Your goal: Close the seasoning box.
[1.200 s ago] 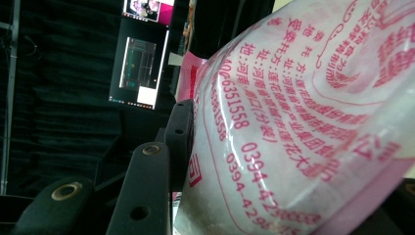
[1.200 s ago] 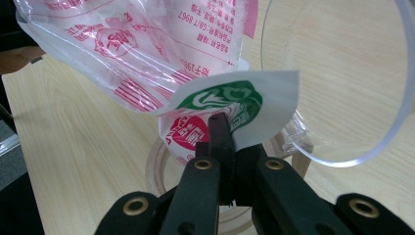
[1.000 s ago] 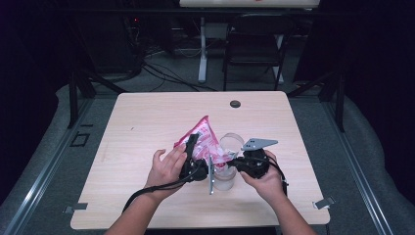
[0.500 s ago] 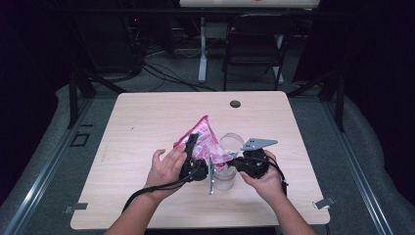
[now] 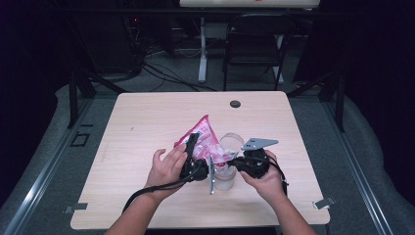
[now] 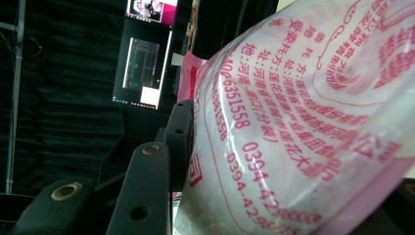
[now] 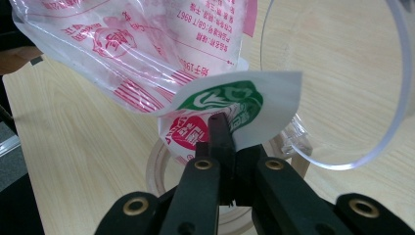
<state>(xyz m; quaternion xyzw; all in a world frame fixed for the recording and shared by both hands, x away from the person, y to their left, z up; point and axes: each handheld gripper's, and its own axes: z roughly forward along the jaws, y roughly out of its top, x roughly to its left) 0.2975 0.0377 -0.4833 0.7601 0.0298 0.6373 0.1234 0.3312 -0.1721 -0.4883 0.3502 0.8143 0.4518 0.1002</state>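
Note:
A pink-and-white printed plastic bag (image 5: 204, 138) with white contents is held tilted above a clear plastic cup (image 5: 231, 143) that stands on the wooden table (image 5: 147, 122). My left gripper (image 5: 192, 152) is shut on the bag's bulging body; in the left gripper view the bag (image 6: 303, 112) presses against the left jaw. My right gripper (image 5: 230, 161) is shut on the bag's lower corner, beside the cup. In the right gripper view the right gripper (image 7: 221, 128) pinches a green-and-red printed flap (image 7: 235, 100), with the cup's rim (image 7: 399, 93) to the right.
A small dark round disc (image 5: 235, 104) lies near the table's far edge. Behind the table stand a folding chair (image 5: 254, 44) and cables on the floor. Bare wood surrounds both hands on the left and far side.

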